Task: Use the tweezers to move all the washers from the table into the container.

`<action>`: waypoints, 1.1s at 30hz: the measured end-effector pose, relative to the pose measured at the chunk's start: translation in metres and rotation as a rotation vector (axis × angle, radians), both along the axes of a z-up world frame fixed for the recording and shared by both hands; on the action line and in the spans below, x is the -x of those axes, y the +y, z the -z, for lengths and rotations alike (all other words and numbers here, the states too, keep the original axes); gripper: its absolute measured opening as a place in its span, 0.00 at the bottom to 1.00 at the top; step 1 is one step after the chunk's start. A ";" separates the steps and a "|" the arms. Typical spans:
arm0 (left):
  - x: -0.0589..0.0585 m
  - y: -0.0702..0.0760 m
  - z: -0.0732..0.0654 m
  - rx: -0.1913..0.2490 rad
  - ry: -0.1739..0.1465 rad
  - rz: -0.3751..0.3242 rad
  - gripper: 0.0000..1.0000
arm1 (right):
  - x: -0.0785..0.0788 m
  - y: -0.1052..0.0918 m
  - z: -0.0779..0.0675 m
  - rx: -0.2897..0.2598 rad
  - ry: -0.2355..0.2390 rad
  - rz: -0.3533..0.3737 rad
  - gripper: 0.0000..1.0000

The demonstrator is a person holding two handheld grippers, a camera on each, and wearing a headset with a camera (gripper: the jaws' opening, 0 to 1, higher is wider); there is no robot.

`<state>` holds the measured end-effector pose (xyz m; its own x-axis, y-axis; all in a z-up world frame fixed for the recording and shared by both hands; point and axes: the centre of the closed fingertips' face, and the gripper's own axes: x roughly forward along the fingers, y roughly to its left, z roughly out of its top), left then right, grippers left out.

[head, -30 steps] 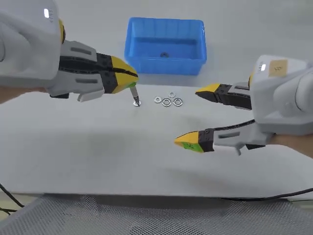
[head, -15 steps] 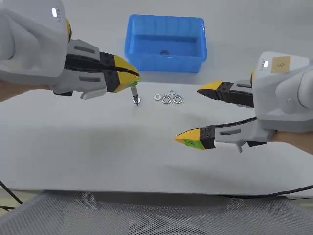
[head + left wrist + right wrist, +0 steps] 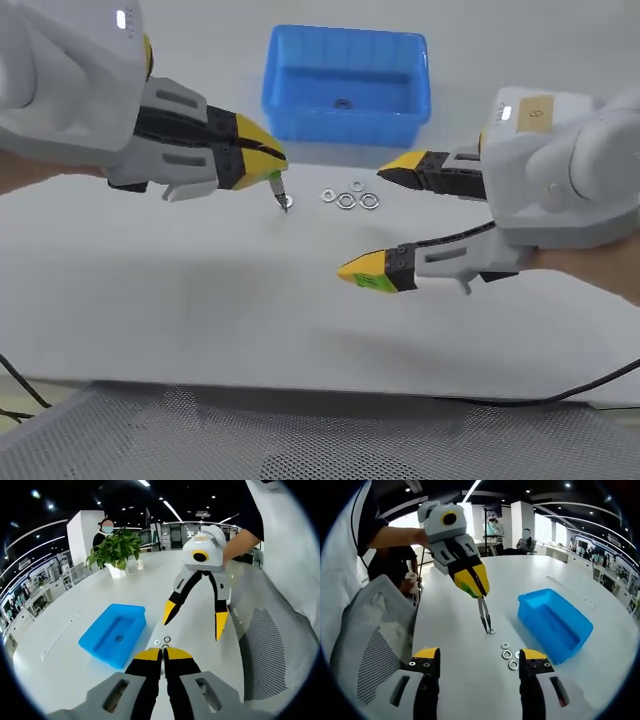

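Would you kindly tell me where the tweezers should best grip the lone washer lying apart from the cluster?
Probably its rim, from above: the washer appears to lie flat on the table, so one tweezers tip through the hole and one outside the ring should pinch it. The left gripper holds the tips right at it.

tweezers [image 3: 279, 192] largely hidden, container [image 3: 345, 128] contents unclear

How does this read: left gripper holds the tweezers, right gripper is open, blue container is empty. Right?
Not quite. The blue container is not empty: the head view shows one washer on its floor. The rest holds: the left gripper holds the tweezers and the right gripper is open.
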<state>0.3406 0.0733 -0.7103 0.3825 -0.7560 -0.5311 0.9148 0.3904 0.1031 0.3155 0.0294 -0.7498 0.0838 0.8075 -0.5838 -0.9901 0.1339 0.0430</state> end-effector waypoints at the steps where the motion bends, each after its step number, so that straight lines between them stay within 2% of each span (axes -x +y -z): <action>1: -0.001 0.000 0.000 0.001 0.003 -0.003 0.06 | 0.000 0.002 0.000 0.002 -0.004 -0.008 0.64; 4: -0.004 0.000 0.000 0.004 0.015 -0.007 0.06 | 0.000 0.015 -0.001 -0.003 -0.008 -0.042 0.63; 7: -0.003 -0.002 0.001 0.017 0.041 0.000 0.06 | -0.002 0.026 0.000 -0.001 -0.018 -0.073 0.61; 10: -0.002 -0.003 0.001 0.021 0.050 0.005 0.06 | -0.007 0.039 0.002 -0.010 -0.011 -0.093 0.58; 14: 0.000 -0.003 0.001 0.025 0.066 0.017 0.06 | -0.012 0.055 0.007 -0.028 0.004 -0.137 0.42; 17: 0.001 -0.002 0.001 0.016 0.072 0.028 0.06 | -0.018 0.065 0.012 -0.025 0.018 -0.159 0.39; 22: 0.001 0.002 0.002 0.002 0.078 0.031 0.06 | -0.021 0.070 0.021 -0.004 0.019 -0.185 0.34; 24: 0.002 0.004 0.002 -0.008 0.081 0.034 0.06 | -0.021 0.069 0.025 0.016 -0.004 -0.218 0.31; 29: 0.002 0.006 0.004 -0.023 0.080 0.041 0.06 | -0.015 0.071 0.025 0.006 0.006 -0.246 0.24; 33: 0.001 0.005 0.005 -0.019 0.080 0.042 0.06 | -0.017 0.074 0.021 -0.006 -0.014 -0.251 0.18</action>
<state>0.3396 0.0785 -0.7151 0.3064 -0.7601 -0.5730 0.9359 0.3504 0.0357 0.3323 0.1038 -0.7713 -0.1121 0.8073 -0.5793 -0.9927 -0.1168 0.0293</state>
